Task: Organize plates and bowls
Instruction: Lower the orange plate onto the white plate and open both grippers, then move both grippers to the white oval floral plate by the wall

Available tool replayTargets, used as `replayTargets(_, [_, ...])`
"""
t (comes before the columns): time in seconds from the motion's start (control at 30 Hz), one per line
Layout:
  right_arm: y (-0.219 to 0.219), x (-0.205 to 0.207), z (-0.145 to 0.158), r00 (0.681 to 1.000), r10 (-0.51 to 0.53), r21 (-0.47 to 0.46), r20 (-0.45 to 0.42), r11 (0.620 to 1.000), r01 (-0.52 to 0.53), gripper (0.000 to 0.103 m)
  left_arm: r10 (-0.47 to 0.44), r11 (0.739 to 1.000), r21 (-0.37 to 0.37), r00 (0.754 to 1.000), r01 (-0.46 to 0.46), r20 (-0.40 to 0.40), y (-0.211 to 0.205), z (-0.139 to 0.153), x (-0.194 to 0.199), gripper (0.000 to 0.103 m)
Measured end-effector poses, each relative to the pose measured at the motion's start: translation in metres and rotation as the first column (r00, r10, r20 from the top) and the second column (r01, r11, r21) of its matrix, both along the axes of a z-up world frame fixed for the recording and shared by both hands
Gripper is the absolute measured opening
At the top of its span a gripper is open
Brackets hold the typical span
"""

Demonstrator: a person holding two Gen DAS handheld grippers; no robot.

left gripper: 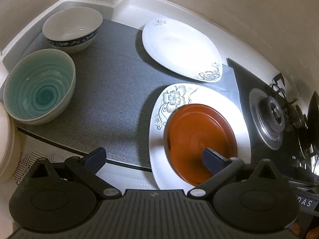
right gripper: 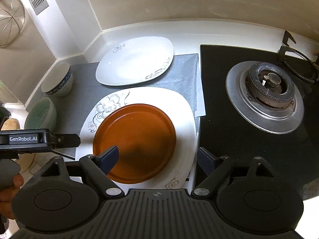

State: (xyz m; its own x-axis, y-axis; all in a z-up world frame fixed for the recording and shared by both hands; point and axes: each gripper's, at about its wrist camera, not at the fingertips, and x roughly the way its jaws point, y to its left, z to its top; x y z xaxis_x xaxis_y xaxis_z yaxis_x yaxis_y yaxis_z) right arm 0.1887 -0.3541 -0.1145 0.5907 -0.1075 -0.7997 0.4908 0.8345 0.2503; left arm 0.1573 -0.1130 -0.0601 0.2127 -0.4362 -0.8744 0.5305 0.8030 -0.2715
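A brown plate (left gripper: 201, 139) (right gripper: 135, 143) lies on a large white flowered plate (left gripper: 242, 123) (right gripper: 185, 119) on the grey mat. A second white flowered plate (left gripper: 179, 47) (right gripper: 135, 63) lies behind them. A teal bowl (left gripper: 37, 85) (right gripper: 40, 113) and a white bowl with a blue band (left gripper: 71, 27) (right gripper: 57, 81) stand at the left. My left gripper (left gripper: 155, 159) is open above the mat and the stacked plates, holding nothing; it also shows in the right wrist view (right gripper: 65, 139). My right gripper (right gripper: 157, 159) is open over the brown plate, holding nothing.
A black gas hob with a burner (right gripper: 267, 95) (left gripper: 273, 117) borders the mat (left gripper: 111, 91) on the right. White walls close the counter at the back. A pale dish (left gripper: 6, 145) sits at the far left edge. A wire strainer (right gripper: 10, 20) hangs on the wall.
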Motion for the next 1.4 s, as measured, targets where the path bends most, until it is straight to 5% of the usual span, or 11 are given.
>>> replayTargets(0.23, [0.008, 0.0, 0.0, 1.0, -0.021, 0.033, -0.01, 0.999, 0.022, 0.087, -0.042, 0.994, 0.106, 0.999, 0.039, 0.026, -0.009, 0.002, -0.005, 0.102])
replayTargets(0.5, [0.009, -0.004, 0.0, 0.998, -0.06, 0.023, -0.026, 0.998, 0.06, 0.087, -0.076, 0.988, 0.134, 0.997, 0.079, -0.028, -0.01, 0.002, -0.001, 0.102])
replayTargets(0.73, [0.008, -0.008, 0.006, 0.997, -0.067, 0.007, -0.033, 0.998, 0.068, 0.087, -0.147, 0.972, 0.188, 0.989, 0.14, 0.025, -0.016, 0.028, 0.0, 0.103])
replayTargets(0.83, [0.006, -0.009, 0.008, 0.997, -0.068, 0.003, -0.038, 0.998, 0.069, 0.087, -0.196, 0.968, 0.168, 0.98, 0.185, 0.048, -0.017, 0.05, 0.0, 0.103])
replayTargets(0.93, [0.002, -0.009, 0.012, 0.996, -0.075, 0.001, -0.041, 0.997, 0.075, 0.087, -0.235, 0.965, 0.161, 0.957, 0.208, 0.169, -0.019, 0.083, -0.007, 0.103])
replayTargets(1.4, [-0.009, 0.008, 0.019, 1.0, -0.027, -0.038, -0.014, 0.999, 0.027, 0.087, -0.278, 0.958, -0.013, 0.943, 0.285, 0.18, -0.031, 0.16, -0.006, 0.103])
